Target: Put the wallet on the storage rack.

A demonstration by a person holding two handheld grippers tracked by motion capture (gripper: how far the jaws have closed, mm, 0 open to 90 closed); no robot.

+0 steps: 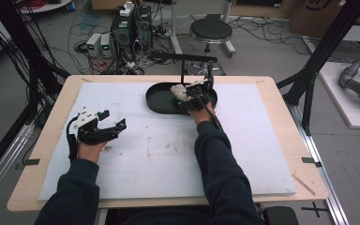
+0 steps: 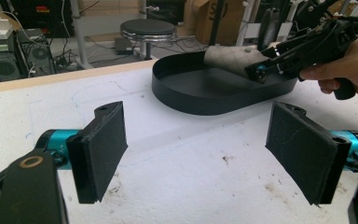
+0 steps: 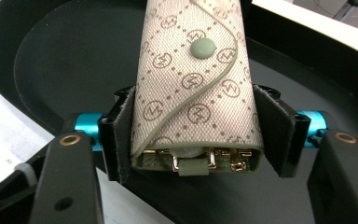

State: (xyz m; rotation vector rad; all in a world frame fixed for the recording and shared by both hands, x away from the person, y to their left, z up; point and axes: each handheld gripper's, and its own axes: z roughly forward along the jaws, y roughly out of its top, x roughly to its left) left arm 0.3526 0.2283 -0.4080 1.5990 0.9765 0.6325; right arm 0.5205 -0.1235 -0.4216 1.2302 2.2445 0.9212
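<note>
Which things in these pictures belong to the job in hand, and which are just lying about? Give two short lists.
In the job:
- patterned wallet, between the jaws of the right tongs
- black oval tray, with the wallet over it
- white mat under the tray

Lying about:
- left tongs, open, idle over the mat
- round stool on the floor
- computer boxes and cables

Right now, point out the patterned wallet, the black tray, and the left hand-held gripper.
patterned wallet [image 3: 193,88]: right gripper view, on its woven flap below the snap.
black tray [image 2: 191,100]: left gripper view, on its near outer wall.
left hand-held gripper [image 2: 196,151]: left gripper view, midway between its open jaws.
</note>
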